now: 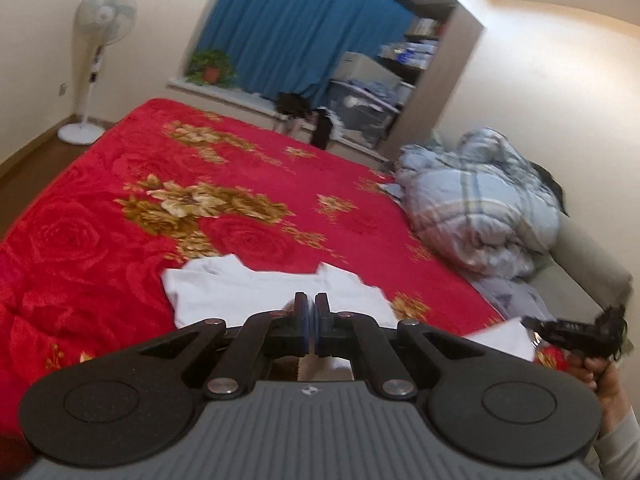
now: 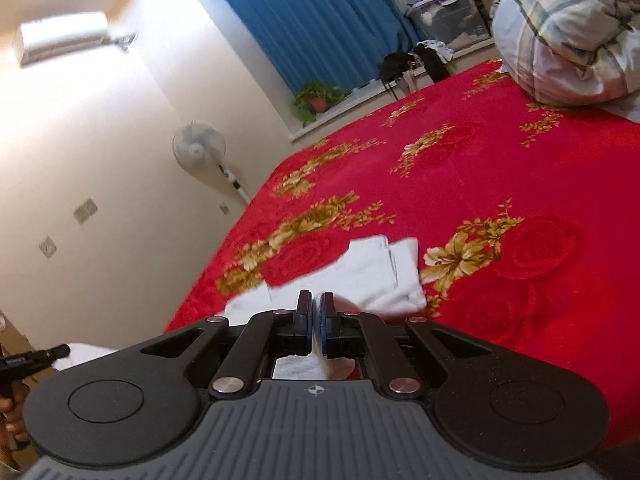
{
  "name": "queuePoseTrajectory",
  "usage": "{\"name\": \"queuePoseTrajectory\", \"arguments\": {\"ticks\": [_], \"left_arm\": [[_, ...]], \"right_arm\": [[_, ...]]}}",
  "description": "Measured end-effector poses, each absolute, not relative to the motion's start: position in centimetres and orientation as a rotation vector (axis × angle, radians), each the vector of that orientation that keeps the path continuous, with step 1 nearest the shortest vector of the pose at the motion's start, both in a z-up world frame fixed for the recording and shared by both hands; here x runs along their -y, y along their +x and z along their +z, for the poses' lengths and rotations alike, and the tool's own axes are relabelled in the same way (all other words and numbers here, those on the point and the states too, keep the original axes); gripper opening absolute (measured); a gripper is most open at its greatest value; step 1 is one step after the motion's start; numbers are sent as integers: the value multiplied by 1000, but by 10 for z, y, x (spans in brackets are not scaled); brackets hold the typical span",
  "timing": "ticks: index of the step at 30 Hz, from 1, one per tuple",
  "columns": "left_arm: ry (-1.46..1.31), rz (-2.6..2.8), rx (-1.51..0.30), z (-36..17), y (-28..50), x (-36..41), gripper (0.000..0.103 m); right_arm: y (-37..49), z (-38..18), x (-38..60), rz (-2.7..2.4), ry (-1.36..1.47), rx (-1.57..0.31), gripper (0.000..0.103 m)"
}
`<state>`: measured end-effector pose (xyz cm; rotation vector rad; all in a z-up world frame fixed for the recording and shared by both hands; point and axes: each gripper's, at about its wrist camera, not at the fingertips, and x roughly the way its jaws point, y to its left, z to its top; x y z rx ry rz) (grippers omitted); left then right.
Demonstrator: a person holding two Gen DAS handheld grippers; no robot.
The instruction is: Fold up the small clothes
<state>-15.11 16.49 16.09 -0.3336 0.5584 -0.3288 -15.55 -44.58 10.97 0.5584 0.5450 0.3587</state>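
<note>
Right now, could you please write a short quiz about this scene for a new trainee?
1. True or false: the white garment lies on a red floral blanket.
2. Which item stands on the window sill? A) potted plant B) lamp C) clock
3. Fill in: the jaws of the left gripper and right gripper are nearly ____.

Key: 1 true; 2 A; 3 closed, though whether they pinch the cloth cannot be told.

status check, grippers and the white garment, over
Left gripper and right gripper both shut on white garment, lifting its near edge. Rest lies on red blanket. Nothing in the way.
</note>
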Motion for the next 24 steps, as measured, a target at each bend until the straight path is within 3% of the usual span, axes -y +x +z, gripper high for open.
{"name": "queuePoseTrajectory", "arguments": {"ticks": [9, 13, 17, 20, 22, 24], "left_arm": [[-371, -192, -782, 53, 57, -191, 2], [-350, -162, -876, 1, 98, -193, 3], [-377, -145, -881, -14, 109, -198, 4], [-431, -116, -854, -9, 108, -216, 15], [-433, -119, -837, -1, 101, -227, 37], [-390, -146, -848, 4, 95, -232, 53]], "right_arm": [[31, 32, 427, 219, 532, -763, 3], [98, -21, 412, 159, 461, -848, 3], [122, -50, 400, 108, 434, -917, 4], [127, -48, 402, 77, 415, -895, 4], [124, -42, 415, 23, 432, -864, 6], [118, -33, 431, 17, 442, -826, 6]]}}
